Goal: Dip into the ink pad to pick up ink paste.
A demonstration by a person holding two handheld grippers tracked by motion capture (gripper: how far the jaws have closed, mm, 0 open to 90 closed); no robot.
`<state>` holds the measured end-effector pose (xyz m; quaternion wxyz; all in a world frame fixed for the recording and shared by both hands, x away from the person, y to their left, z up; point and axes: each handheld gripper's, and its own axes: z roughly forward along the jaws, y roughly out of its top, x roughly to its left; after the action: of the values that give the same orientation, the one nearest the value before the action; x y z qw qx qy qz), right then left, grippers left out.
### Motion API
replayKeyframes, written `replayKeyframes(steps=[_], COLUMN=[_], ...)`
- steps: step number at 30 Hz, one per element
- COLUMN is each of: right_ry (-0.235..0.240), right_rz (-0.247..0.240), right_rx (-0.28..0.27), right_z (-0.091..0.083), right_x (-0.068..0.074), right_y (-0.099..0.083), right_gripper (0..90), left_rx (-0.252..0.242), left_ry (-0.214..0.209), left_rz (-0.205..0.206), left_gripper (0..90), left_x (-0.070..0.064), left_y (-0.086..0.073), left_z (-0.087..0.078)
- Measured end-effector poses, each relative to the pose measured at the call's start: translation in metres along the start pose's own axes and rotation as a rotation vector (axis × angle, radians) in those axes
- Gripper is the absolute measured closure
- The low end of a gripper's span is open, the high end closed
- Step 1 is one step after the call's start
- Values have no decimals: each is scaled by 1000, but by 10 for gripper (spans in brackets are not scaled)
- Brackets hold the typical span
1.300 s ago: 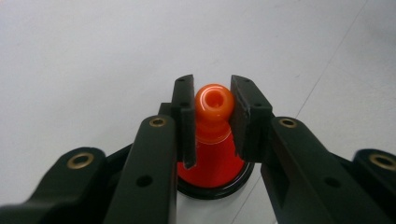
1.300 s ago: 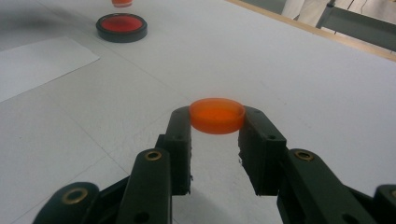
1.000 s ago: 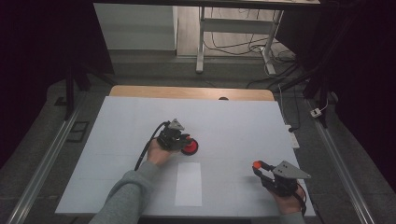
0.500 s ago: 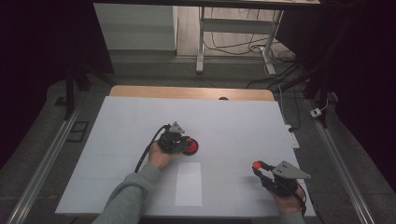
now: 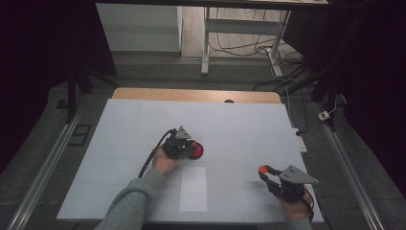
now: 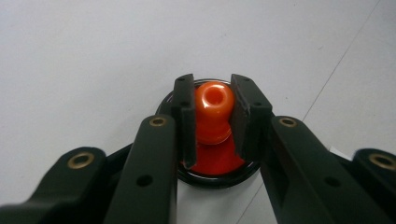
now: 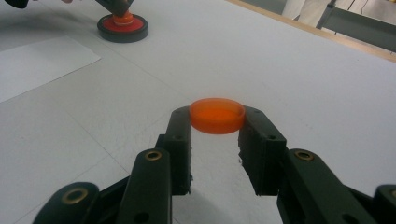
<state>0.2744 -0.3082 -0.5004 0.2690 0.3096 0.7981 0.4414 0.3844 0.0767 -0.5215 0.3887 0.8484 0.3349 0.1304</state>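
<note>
Gripping an orange knob [image 6: 212,109] from both sides, the left gripper [image 5: 184,146] sits a little above and to the left of the white sheet of paper [image 5: 193,188] that lies flat on the white table [image 5: 129,124]. In the left gripper view its two black jaws press against the sides of the knob, which has a small hole in its top and stands on a red disc with a black rim [image 6: 215,169]. The jaws cover most of that disc, so only its near part and a thin arc of rim behind the knob can be seen. From the high view the disc shows as a red patch touching the gripper's right side, and the knob itself cannot be made out there.

To the right of the paper, near the table's front edge, the right gripper [image 5: 266,173] holds a flat round orange cap [image 7: 217,115] between its jaw tips. The right gripper view shows the cap clamped at its two sides with the jaws set fairly wide around it. Whether the cap rests on the table or is lifted just off it is hard to tell. The person's right hand [image 5: 296,209] is cut off by the bottom edge of the high view, and the left forearm wears a grey sleeve [image 5: 129,207].
</note>
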Motion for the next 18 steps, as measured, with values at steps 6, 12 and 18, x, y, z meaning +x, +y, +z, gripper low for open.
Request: replayKeyframes(steps=[6, 12, 18], right_ry=[5, 1, 7], right_rz=[3, 1, 3], right_rx=[0, 1, -3], right_z=[0, 0, 0], right_x=[0, 0, 0], right_y=[0, 0, 0], right_gripper=[645, 645, 645], left_rx=[0, -9, -17], left_ry=[7, 12, 10], left_rz=[8, 8, 3], left_gripper=[728, 729, 728], left_x=[-1, -2, -2], left_y=[0, -2, -3], left_z=[0, 0, 0])
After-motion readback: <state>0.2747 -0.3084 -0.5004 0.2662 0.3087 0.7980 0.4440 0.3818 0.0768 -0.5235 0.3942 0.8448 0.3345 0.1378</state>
